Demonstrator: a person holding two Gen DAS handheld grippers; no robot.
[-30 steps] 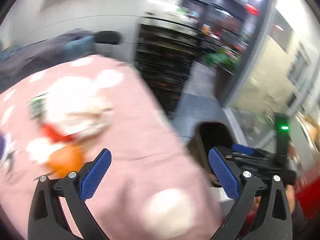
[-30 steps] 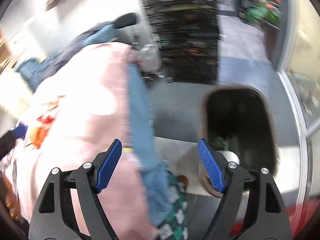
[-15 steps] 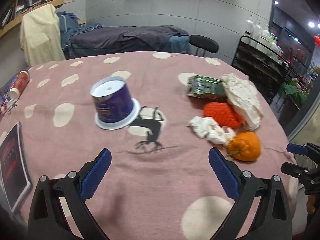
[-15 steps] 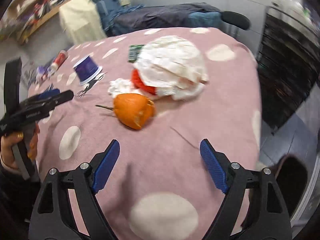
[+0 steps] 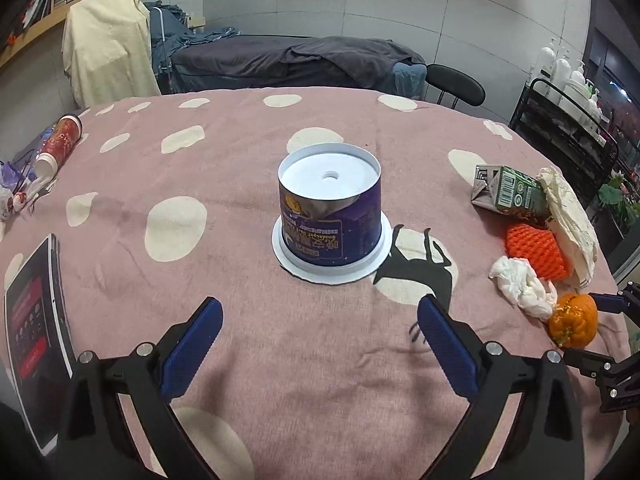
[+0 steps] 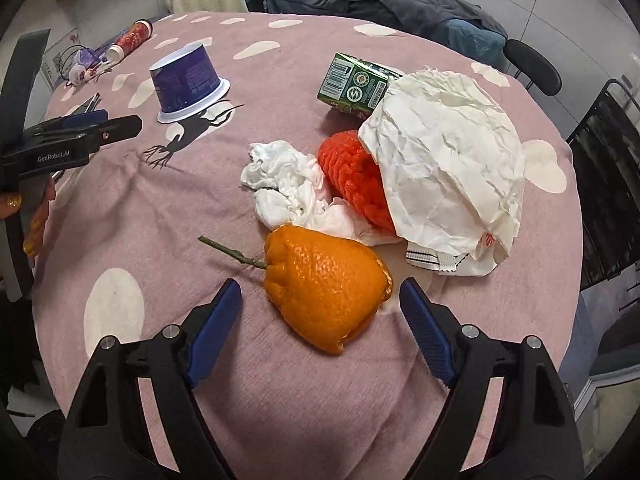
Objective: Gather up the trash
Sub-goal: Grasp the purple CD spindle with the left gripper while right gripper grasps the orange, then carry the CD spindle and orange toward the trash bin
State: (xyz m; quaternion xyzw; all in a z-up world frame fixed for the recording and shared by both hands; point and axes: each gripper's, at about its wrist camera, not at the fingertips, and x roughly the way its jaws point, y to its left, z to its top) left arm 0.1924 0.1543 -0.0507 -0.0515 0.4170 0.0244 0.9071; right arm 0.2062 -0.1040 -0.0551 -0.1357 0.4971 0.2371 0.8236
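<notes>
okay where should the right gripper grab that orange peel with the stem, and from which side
Probably across the orange peel's broad body, coming down from above with one finger on each long flank. The stem is too thin, and the torn edge looks flimsy. The right gripper, now closing with nothing between its pads, is nearly lined up.

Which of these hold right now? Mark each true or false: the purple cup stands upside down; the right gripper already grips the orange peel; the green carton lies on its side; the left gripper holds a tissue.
1. The purple cup stands upside down. True.
2. The right gripper grips the orange peel. False: its jaws are closing, the peel between them, pads not touching.
3. The green carton lies on its side. True.
4. The left gripper holds a tissue. False: it is open and empty.
</notes>
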